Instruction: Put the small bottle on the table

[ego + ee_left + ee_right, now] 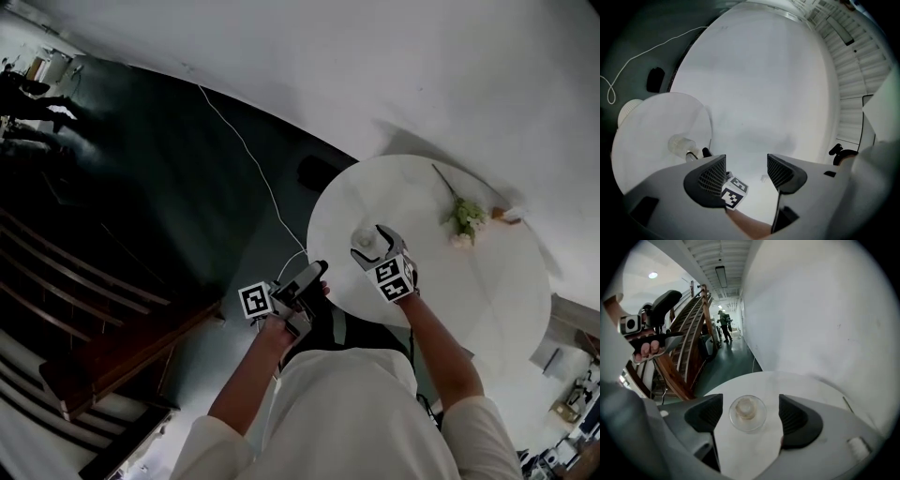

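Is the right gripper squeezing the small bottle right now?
No, the right gripper's jaws stand apart, a gap on each side of the small bottle standing on the table.

At the head view's centre, the right gripper [368,246] covers part of the small bottle [364,237], and the arm [441,347] hides the lower left rim of the table [487,309]. A person [724,324] down the corridor [736,348], upper centre of the right gripper view, is too small to make out, as are the dark figures [28,103] at the head view's upper left.

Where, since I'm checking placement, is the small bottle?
Head view: the small bottle stands on the round table's left side, between the right hand-held gripper's open jaws.
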Tool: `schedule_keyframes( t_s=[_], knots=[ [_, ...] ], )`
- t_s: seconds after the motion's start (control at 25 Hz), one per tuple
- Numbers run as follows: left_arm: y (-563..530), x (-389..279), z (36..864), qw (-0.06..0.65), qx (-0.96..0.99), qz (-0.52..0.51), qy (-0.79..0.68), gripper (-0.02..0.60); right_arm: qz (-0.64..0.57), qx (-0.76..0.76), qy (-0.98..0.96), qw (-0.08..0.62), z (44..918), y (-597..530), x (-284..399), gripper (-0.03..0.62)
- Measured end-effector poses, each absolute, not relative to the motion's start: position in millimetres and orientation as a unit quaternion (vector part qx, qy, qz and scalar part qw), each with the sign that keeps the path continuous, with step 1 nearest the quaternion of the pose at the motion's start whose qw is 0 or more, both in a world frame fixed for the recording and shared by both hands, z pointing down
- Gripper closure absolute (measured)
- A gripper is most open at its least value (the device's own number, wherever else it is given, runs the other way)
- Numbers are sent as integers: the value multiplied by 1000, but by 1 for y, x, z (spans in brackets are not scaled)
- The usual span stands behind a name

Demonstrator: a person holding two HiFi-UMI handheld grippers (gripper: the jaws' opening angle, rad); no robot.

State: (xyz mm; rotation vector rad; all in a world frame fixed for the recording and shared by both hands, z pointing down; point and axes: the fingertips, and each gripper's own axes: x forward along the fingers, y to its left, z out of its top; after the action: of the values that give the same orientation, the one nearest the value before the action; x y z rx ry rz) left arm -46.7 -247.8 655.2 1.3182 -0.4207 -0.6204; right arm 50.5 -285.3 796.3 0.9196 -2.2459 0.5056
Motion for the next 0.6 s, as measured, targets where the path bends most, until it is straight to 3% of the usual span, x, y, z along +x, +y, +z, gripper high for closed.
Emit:
schedule_keyframes(
  t_s=[0.4,0.6],
  knots=[
    [-244,-45,601,655,710,-191,-175,353,226,400,-852,252,697,-269,60,320],
    [-238,-42,577,618,752,-162,-163,396,234,440,-831,248,661,-249,72,372]
  ],
)
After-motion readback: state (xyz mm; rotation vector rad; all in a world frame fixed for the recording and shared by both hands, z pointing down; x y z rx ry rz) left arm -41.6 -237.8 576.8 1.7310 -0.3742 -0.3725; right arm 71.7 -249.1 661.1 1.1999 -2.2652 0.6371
